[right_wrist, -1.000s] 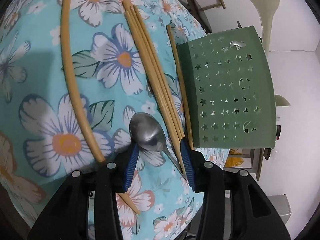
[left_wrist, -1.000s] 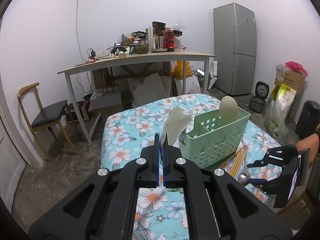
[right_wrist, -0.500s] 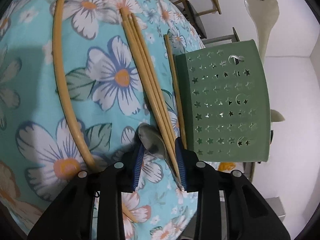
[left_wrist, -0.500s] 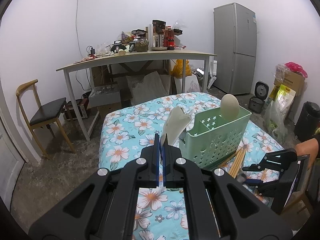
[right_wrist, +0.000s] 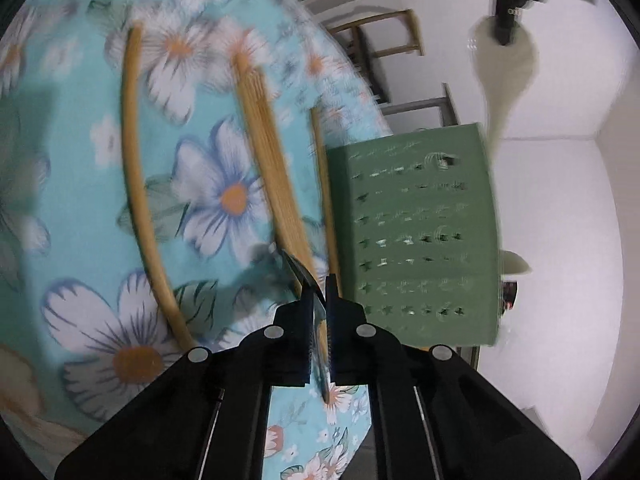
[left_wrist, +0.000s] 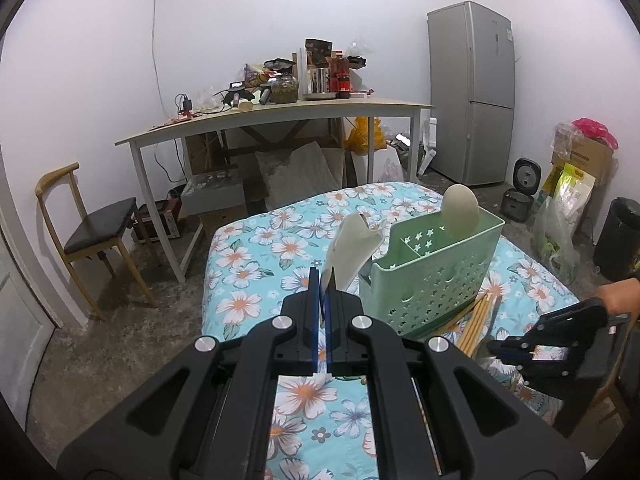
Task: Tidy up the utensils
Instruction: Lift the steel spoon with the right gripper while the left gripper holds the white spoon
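In the left wrist view, the left gripper [left_wrist: 322,300] fills the lower middle of the frame, and its jaws are clenched on the handle of a cream rice paddle [left_wrist: 352,250], which rises tilted above the fingertips. Just right of the paddle a pale green perforated basket [left_wrist: 432,276] stands on a bed covered with a blue flowered sheet [left_wrist: 280,248]. A second cream spoon head [left_wrist: 461,210] sticks up from the basket's far compartment. Wooden chopsticks [left_wrist: 478,318] lie on the sheet against the basket's lower right side. At the right edge the right gripper [left_wrist: 516,350] is seen low over the sheet, carried by a hand [left_wrist: 618,296]. A cluttered table, a chair and a fridge stand in the upper part of the frame.

The right wrist view is blurred. The right gripper [right_wrist: 319,312] sits at the lower middle, its jaws clenched on a metal spoon [right_wrist: 306,276], whose bowl pokes up past the fingertips. The chopsticks [right_wrist: 272,176] lie on the sheet [right_wrist: 80,208] to the left of the basket [right_wrist: 416,240], one of them close along its left wall. The paddle [right_wrist: 504,72] hangs at the upper right.
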The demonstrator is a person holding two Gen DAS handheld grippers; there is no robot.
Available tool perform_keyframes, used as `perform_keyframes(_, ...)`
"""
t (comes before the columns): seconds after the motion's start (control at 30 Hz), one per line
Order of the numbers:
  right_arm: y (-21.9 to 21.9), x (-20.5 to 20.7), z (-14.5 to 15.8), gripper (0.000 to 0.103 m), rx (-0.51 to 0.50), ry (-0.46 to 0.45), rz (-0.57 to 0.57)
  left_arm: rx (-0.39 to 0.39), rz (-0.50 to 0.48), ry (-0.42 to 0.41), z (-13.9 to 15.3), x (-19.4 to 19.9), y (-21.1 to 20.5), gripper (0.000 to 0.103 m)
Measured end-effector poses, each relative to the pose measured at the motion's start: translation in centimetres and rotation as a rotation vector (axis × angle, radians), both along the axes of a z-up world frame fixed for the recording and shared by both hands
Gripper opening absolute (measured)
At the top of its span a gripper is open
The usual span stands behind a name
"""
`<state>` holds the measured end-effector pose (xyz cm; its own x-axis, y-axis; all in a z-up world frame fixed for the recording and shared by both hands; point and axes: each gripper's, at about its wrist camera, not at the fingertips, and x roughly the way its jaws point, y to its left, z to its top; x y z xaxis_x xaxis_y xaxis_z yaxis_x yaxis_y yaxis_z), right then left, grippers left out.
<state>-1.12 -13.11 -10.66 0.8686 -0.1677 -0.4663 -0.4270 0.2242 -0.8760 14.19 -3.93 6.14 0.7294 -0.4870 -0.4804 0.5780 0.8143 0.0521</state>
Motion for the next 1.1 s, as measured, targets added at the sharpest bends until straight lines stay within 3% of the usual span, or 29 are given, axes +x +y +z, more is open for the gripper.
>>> perform_keyframes(0.2,-1.1,0.4,5.6,0.004,0.278,-0.079,-0.146,0.039,0.006,-0.038,0.7,-0.5,-0.7,0.002)
perform_keyframes(0.27,-2.2,0.8,7.8,0.004,0.415,-0.114,-0.223,0.073,0.009,-0.064,1.1,-0.6,-1.3,0.002)
perform_keyframes(0.4,-4.8,1.3,10.2,0.004,0.636,-0.165,-0.338,0.169,0.006,-0.129,2.1,-1.0,-2.8,0.002)
perform_keyframes(0.53,-6.7,1.2,11.1,0.004,0.782,-0.198,-0.401,0.338,-0.029,-0.178,2.4,-1.4,-4.7,0.002)
perform_keyframes(0.7,-8.5,0.5,10.2,0.004,0.890,-0.209,-0.437,0.544,-0.112,-0.206,2.5,-1.8,-6.8,0.002)
perform_keyframes(0.9,-8.8,0.4,9.7,0.005,0.926,-0.220,-0.436,0.710,-0.172,-0.194,2.3,-0.6,-9.5,0.002)
perform_keyframes(1.1,-9.5,0.2,9.8,0.005,0.972,-0.233,-0.444,0.694,-0.210,-0.084,3.0,1.3,-11.5,0.005)
